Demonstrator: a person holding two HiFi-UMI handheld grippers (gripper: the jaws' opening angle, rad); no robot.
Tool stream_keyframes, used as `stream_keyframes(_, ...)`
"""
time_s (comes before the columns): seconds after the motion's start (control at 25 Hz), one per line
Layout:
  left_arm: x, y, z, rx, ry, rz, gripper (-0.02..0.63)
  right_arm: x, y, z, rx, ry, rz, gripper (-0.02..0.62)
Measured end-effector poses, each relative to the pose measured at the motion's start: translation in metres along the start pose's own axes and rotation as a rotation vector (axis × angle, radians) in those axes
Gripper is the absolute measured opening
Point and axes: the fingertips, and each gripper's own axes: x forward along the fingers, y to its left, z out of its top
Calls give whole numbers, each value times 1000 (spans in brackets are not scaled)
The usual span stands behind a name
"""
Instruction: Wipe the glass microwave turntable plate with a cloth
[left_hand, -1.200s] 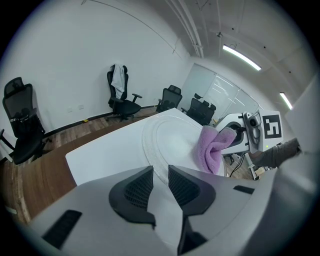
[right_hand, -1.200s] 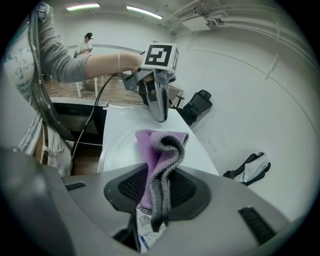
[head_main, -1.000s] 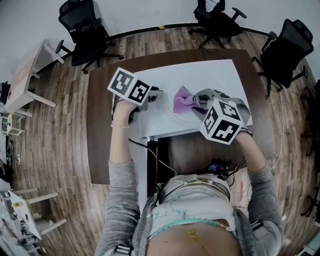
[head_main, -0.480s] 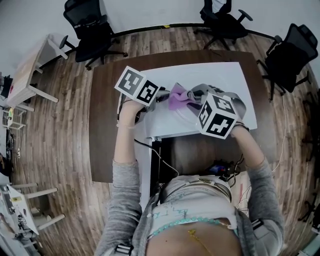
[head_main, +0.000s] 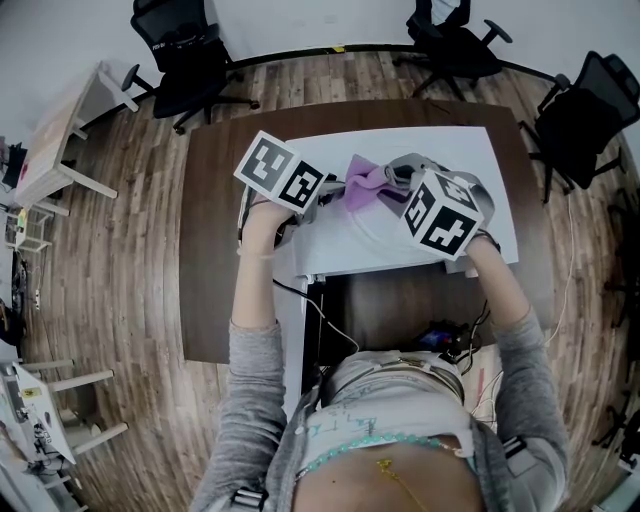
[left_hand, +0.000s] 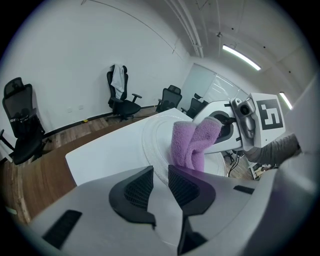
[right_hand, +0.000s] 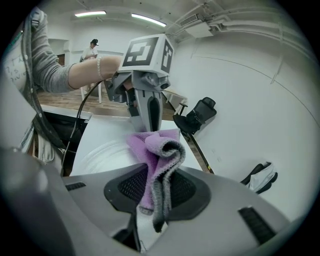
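Roughly at the plate's left edge, the left gripper (left_hand: 160, 175) has its jaws nearly together. The rim of the glass plate (left_hand: 154, 134) runs into the narrow gap between them, so it looks clamped on that rim to steady it. The plate lies flat and face up on the white table (head_main: 450, 150). Being round, it has no long axis; only its moulded rings curve round the centre. Over the plate's left part, just beside that holding gripper, sits the purple cloth (right_hand: 159, 150). It is a folded wad with its long axis running out along the line of the jaws that carry it, its free end aimed at the left gripper. From the plate's right, the right gripper (right_hand: 160, 172) is pinched firmly on the cloth's grey-edged fold.

To wipe well, I would keep the left clamp steady, press the wad's broad face down rather than its tip, and follow the rings in arcs. Only fabric should touch the glass, and the strokes should stop short of the other gripper.
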Motion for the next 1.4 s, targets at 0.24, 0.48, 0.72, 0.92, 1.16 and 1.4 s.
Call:
stream_keyframes(0.24, 1, 1, 1, -1, 0, -1, 104, 10, -25, -3, 48, -15, -46, 112)
stream_keyframes(0.48, -1, 0, -2, -3, -1, -1, 104, 11, -41, -12, 106, -23, -79, 112)
stream_keyframes(0.72, -1, 0, -4, -1, -3, -2, 104, 7, -51, -25, 134, -11, -112, 112)
stream_keyframes(0.92, -1, 2, -1, -4, -4, -2, 104, 0, -61, -40, 169, -1, -135, 112)
stream_keyframes(1.16, -2, 2, -3, -8, -4, -2, 104, -11, -59, -54, 196, 13, -158, 112)
stream_keyframes(1.4, -2, 3, -3, -15, -6, -11, 104, -24, -49, -66, 206, 24, -172, 112)
